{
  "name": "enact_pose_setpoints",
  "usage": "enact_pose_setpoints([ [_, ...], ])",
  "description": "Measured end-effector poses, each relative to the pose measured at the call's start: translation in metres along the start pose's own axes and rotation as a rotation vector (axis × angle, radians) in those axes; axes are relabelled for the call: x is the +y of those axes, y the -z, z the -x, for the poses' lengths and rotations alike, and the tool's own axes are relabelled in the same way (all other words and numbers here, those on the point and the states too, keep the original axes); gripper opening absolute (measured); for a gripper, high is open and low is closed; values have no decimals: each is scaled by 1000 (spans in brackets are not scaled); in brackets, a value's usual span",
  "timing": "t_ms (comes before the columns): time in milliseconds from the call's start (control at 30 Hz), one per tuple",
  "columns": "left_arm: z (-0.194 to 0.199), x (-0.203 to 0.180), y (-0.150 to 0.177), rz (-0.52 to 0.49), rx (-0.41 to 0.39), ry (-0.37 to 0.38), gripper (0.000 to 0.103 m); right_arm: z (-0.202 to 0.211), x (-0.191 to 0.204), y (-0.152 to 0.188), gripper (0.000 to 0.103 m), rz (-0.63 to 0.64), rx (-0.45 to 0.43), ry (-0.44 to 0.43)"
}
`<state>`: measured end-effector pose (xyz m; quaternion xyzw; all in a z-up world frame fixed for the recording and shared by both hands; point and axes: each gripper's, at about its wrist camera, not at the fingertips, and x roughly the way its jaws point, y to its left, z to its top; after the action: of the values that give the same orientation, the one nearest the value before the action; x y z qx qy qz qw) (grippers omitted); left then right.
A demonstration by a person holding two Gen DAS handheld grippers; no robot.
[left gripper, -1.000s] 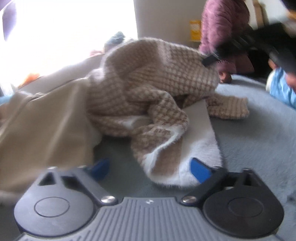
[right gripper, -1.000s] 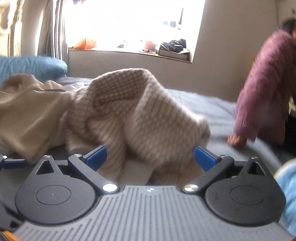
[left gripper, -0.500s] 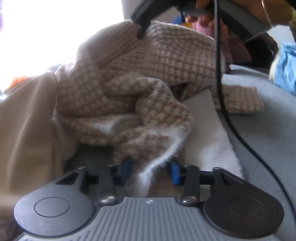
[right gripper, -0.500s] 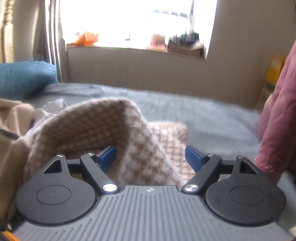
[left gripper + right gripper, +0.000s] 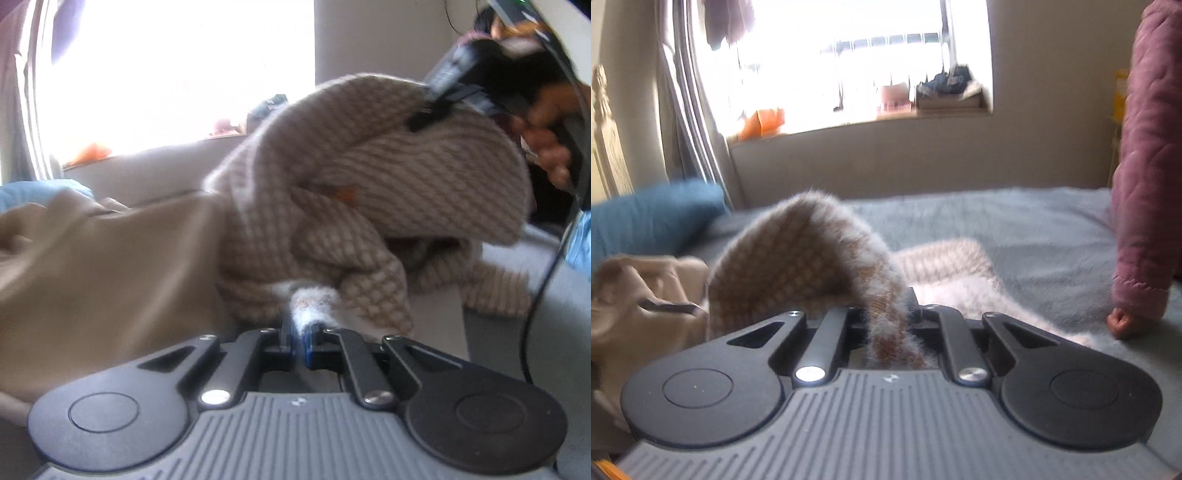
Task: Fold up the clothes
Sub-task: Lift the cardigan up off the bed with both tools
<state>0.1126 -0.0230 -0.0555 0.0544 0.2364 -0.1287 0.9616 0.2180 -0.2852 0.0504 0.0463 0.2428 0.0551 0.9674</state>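
Houndstooth sweater (image 5: 369, 206), tan and cream and fuzzy, sits bunched on the grey bed cover (image 5: 1015, 221) with both tongs already in it. Nearest the left camera, the left gripper (image 5: 301, 334) has its blue pads pinched together on a white-edged fold of the knit, a small tuft bulging out just beyond the tips. In the right camera the right gripper (image 5: 890, 314) is closing, its jaws nearly together on a fuzzy hem that drapes over and between them and hides the pads. The main risk is the bite: each holds only a thin, fluffy edge, and a soft pile like this could slide out once the weight of the bunched body hangs from it. Neither grip clearly marks a shoulder or a hem corner, so spreading may leave the garment twisted instead of flat. Just beside the sweater on the left lies a plain beige garment (image 5: 103, 266), touching it, and it may be dragged along if the knit snags it. A dark cable (image 5: 539, 295) trails from the right tool past the sweater's far sleeve and could catch in the cloth. Farther off, a person's hand in a maroon quilted sleeve (image 5: 1145, 184) rests on the bed and could be brushed by a wide swing.
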Motion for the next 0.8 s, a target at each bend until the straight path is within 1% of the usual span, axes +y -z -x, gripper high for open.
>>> enact_pose_setpoints([
  [100, 32, 6, 3, -38, -74, -50, 5, 42, -8, -2, 7, -30, -79, 4],
  [233, 78, 20, 6, -32, -136, -92, 5, 112, -18, 2, 7, -48, -188, 14],
  [300, 100, 24, 4, -39, -171, -110, 5, 145, -22, 6, 7, -43, -222, 16],
  [533, 205, 48, -16, -36, -325, -187, 5, 266, -45, 14, 7, -60, -353, 36],
  [633, 242, 59, -26, -40, -378, -225, 5, 309, -55, 16, 7, -75, -388, 42],
  [733, 277, 71, -37, -29, -422, -259, 5, 348, -61, 19, 7, -99, -412, 29],
  [800, 299, 76, -45, -37, -456, -288, 5, 372, -59, 21, 7, -82, -442, 26],
])
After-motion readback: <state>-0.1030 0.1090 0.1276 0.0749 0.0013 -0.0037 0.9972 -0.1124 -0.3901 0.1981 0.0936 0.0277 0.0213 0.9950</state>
